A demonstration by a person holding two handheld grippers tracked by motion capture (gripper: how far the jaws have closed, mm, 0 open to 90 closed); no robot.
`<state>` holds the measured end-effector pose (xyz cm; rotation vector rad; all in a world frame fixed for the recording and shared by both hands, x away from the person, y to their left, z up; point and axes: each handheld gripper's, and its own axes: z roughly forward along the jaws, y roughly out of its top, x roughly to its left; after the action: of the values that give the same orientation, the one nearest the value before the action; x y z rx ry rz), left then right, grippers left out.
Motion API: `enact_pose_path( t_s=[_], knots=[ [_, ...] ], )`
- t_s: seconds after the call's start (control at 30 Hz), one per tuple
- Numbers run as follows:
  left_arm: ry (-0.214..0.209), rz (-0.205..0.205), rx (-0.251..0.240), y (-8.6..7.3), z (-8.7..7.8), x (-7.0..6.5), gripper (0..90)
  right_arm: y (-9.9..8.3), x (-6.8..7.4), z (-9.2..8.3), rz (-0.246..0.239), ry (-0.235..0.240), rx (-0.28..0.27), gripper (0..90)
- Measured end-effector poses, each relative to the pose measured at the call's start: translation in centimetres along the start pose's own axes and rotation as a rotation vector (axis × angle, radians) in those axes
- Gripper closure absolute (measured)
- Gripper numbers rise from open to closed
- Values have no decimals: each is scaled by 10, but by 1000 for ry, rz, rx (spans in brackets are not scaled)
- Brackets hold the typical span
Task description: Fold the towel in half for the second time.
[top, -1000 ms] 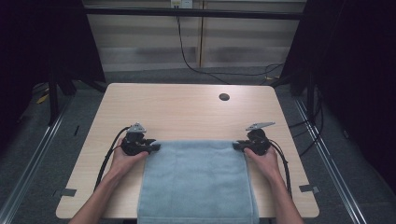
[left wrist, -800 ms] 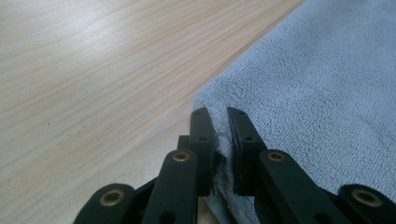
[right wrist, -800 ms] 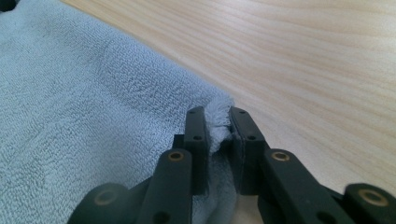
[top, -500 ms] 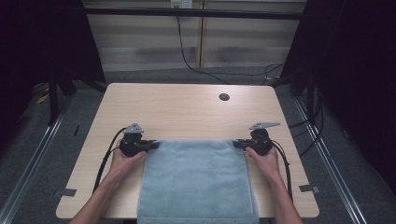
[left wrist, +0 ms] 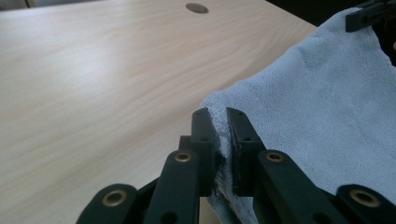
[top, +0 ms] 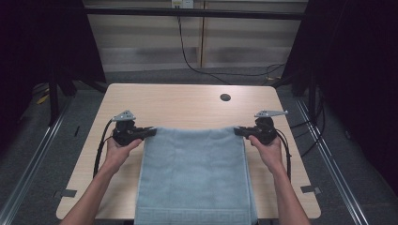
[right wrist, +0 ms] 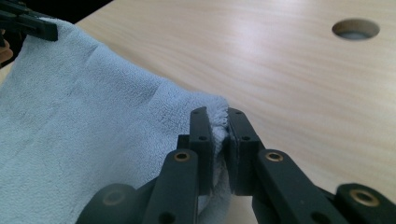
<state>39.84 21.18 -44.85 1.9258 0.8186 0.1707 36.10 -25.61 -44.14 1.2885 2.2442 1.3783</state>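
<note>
Pale blue terry-cloth towel (top: 195, 178) lies spread on the light wood tabletop (top: 187, 105), its near end hanging over the edge toward the person. Left hand-held gripper (top: 149, 132) pinches the far left corner of the towel; in the left gripper view the two black jaws are pressed together on a fold of cloth (left wrist: 223, 135). Right hand-held gripper (top: 238, 131) does the same at the far right corner, jaws squeezed on the terry edge (right wrist: 219, 122). Both sets of jaws have just been closing, cloth between them. Far edge of the towel looks raised off the wood and sags slightly between the two corners, stretched taut enough to stay straight. Gripping both corners at once likely keeps that edge even, a sensible start for folding the far half back over the near half. Round cable hole (top: 225, 97) sits well beyond the towel, near the far edge of the tabletop, out of the way.
</note>
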Motion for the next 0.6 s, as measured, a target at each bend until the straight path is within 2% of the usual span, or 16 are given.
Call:
enact_pose_path(
  t_s=[0.1,0.23,0.3,0.5,0.6],
  knots=[
    [4,-14,-36,8,-3,2,828,11,-1,0,4,12,-20,825],
    [24,-25,-52,18,-5,8,828,27,-4,0,-4,4,-24,826],
    [25,-21,-54,26,-6,11,828,36,-4,-1,-15,-2,-31,825],
    [54,-28,-103,52,-12,17,829,60,-3,-5,-37,-26,-68,828],
    [55,-31,-130,65,-14,18,829,72,-3,-8,-42,-43,-81,829]
  ],
)
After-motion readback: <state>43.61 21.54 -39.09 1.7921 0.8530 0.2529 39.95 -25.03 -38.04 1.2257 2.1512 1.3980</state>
